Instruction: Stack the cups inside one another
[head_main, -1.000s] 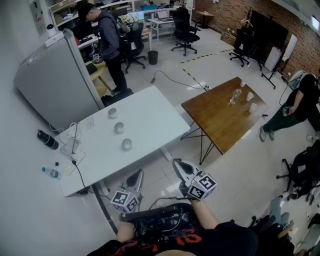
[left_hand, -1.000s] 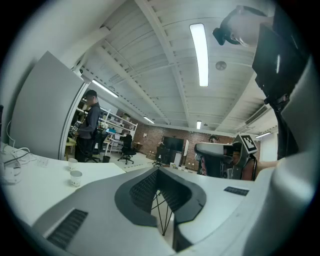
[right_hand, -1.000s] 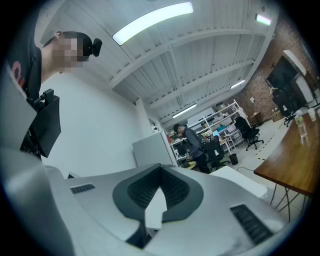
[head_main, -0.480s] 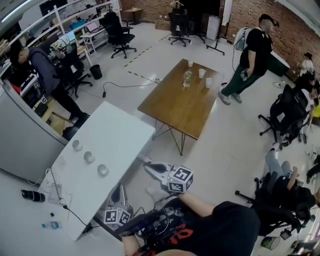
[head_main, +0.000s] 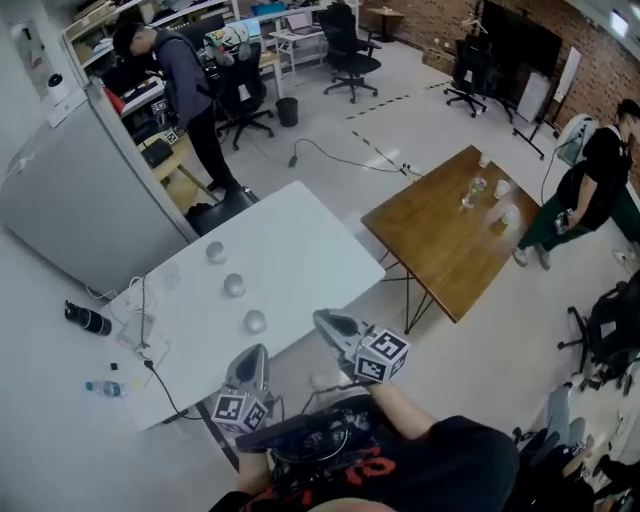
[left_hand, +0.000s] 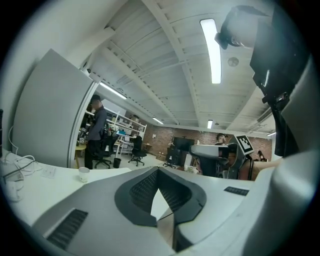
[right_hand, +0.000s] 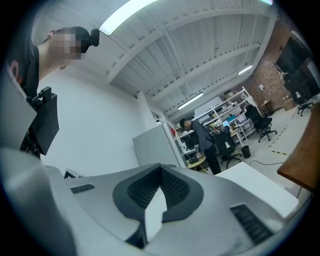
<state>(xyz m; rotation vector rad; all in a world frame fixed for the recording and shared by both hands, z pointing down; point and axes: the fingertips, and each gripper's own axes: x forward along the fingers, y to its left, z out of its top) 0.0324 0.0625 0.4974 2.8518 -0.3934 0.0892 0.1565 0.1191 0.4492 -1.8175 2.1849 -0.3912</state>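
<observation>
White, smooth worktop (head_main: 300, 240) with three small round cups (head_main: 234, 285) standing apart in a row.
Nearest cup (head_main: 255, 321) stands just ahead of the left gripper (head_main: 252, 352), the others farther off along the same line; both it and the right gripper (head_main: 324, 320) have ribbed dark fingers (left_hand: 142, 190) pressed together on nothing. Tangled cables (head_main: 140, 320) lie left of the fingers, a brown wooden table (head_main: 440, 240) off to their right.

Both grippers have drawn in toward the white worktop (head_main: 290, 240): left gripper (head_main: 254, 352) and right gripper (head_main: 324, 319) now reach its near edge, beside the closest cup (head_main: 255, 321)
</observation>
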